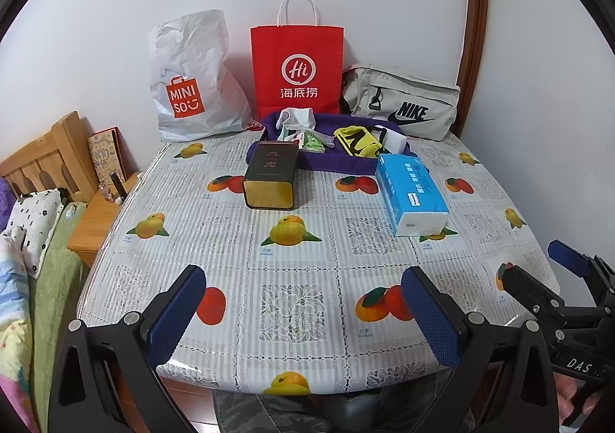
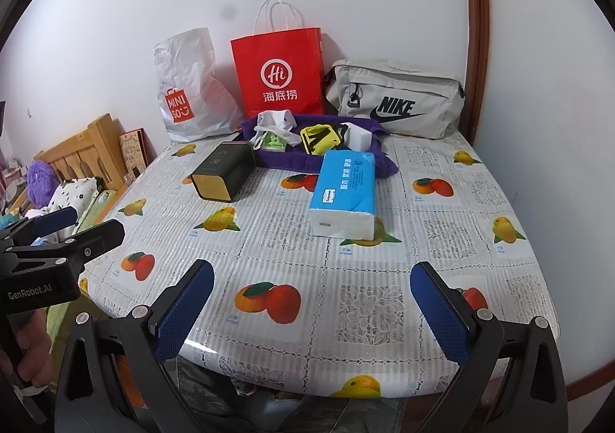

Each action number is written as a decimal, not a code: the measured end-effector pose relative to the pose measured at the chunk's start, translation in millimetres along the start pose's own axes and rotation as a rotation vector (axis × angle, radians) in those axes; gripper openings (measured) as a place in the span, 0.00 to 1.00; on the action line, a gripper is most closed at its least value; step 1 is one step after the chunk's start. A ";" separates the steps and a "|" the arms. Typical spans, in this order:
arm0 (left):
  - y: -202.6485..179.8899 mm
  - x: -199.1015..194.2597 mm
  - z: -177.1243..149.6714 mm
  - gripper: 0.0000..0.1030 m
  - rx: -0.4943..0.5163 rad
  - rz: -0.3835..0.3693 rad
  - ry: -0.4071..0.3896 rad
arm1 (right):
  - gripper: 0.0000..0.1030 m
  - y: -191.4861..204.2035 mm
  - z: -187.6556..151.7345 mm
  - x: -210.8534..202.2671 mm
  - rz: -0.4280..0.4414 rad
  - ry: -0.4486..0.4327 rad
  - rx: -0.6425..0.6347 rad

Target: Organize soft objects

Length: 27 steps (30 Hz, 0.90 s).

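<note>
My table (image 1: 300, 241) wears a white lace-patterned cloth printed with orange and yellow fruit. Far off stand a red bag (image 1: 296, 72), a purple tray (image 1: 338, 164) and a blue tissue pack (image 1: 409, 193).

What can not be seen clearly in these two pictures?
- Inside of the red paper bag and the white crumpled plastic bag: hidden by their own walls, both views.
- Back part of the purple fabric tray: covered by the dark rectangular tin and the blue tissue pack, right wrist view.
- Small print on the tissue pack: too small.
</note>
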State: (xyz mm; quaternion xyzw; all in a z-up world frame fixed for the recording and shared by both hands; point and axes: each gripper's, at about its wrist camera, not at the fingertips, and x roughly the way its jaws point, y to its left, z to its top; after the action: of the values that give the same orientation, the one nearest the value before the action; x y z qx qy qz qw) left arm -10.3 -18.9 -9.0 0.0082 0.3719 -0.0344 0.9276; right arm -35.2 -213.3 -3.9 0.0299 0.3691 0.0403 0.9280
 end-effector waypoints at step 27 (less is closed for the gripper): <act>0.0 -0.8 -0.3 1.00 -0.002 -0.002 -0.001 | 0.98 -0.8 0.0 -2.1 -0.007 -0.003 0.002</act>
State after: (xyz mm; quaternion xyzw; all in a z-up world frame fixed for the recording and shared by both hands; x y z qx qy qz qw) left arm -11.1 -18.8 -8.6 0.0069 0.3713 -0.0350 0.9278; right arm -36.7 -214.3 -2.6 0.0295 0.3677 0.0367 0.9288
